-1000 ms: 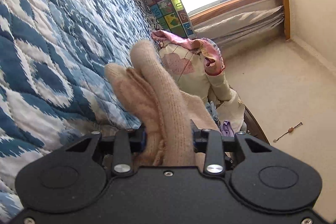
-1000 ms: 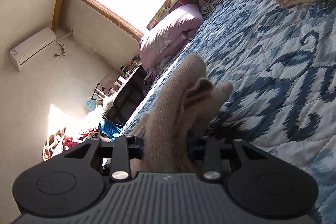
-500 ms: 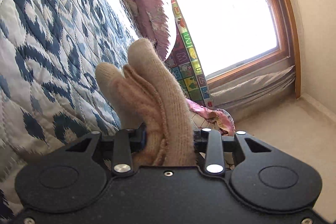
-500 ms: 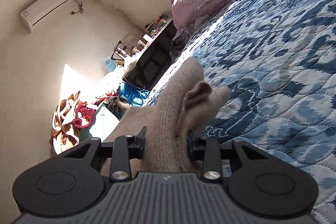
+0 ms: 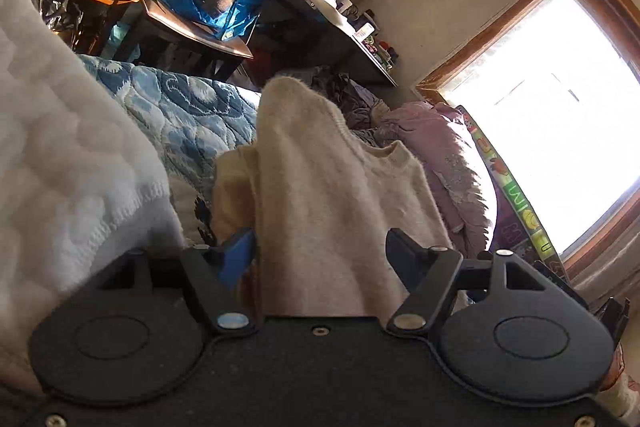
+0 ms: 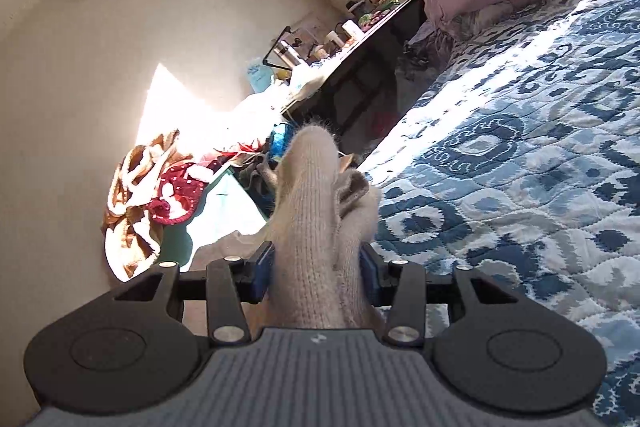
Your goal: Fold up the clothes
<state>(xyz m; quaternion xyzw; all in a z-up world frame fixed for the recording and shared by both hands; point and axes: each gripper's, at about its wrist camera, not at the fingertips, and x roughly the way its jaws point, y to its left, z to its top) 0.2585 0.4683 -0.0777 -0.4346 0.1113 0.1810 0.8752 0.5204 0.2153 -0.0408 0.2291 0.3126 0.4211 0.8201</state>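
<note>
Since a second ago both views have swung from the window side toward the cluttered dark desk (image 5: 320, 27). My left tool (image 5: 320, 259) is opening: its pads stand wide with the beige sweater (image 5: 340, 211) loose between them, draped over the blue quilted bed (image 5: 180, 115). My right tool (image 6: 316, 271) is opening too, though its pads touch the bunched knit; I can read no labels except blurred letters on the colourful mat (image 5: 516, 195) by the window.

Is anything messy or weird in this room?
Yes. A red and brown heap of clothes lies crumpled on the floor by the wall, and the desk is crowded with bottles and clutter. The beige sweater is bunched, not yet folded.
</note>
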